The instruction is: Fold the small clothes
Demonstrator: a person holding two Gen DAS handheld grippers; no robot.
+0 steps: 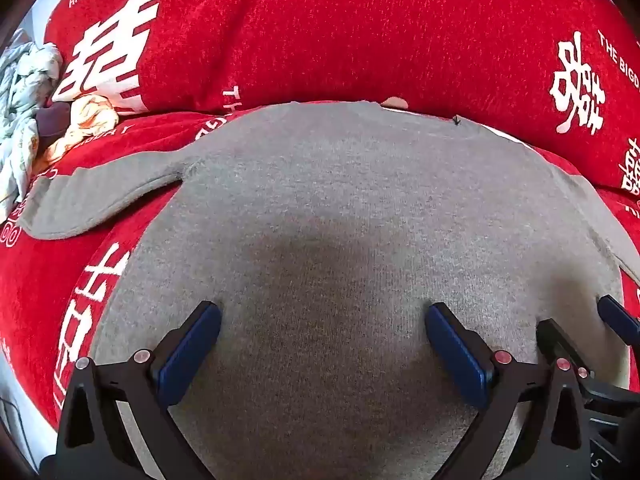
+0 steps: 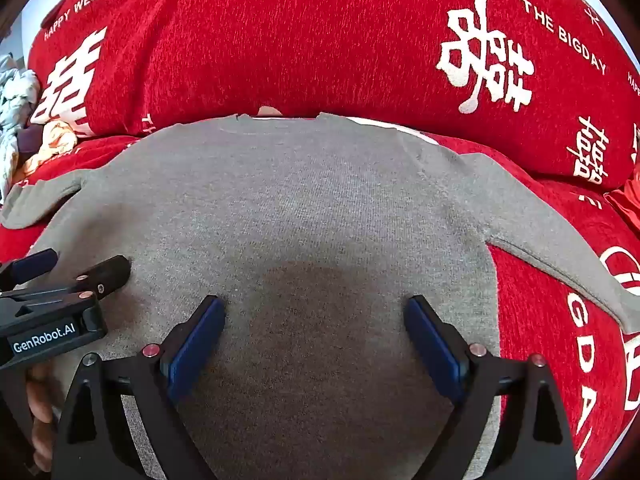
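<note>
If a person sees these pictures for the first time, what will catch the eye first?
A small grey knitted sweater lies flat in the centre, sleeves spread, on a bright red sofa cover with white lettering. The open left gripper and right gripper hang over its lower part.

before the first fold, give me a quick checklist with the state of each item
1. Grey sweater spread flat on the red cover: ok.
2. Both sleeves laid out sideways, left sleeve and right sleeve: ok.
3. Left gripper fingers wide apart, nothing between them: ok.
4. Right gripper fingers wide apart, nothing between them: ok.
5. Other clothes piled at the far left, apart from the sweater: ok.
6. Bottom hem lying straight: cannot tell, hidden under the grippers.
</note>
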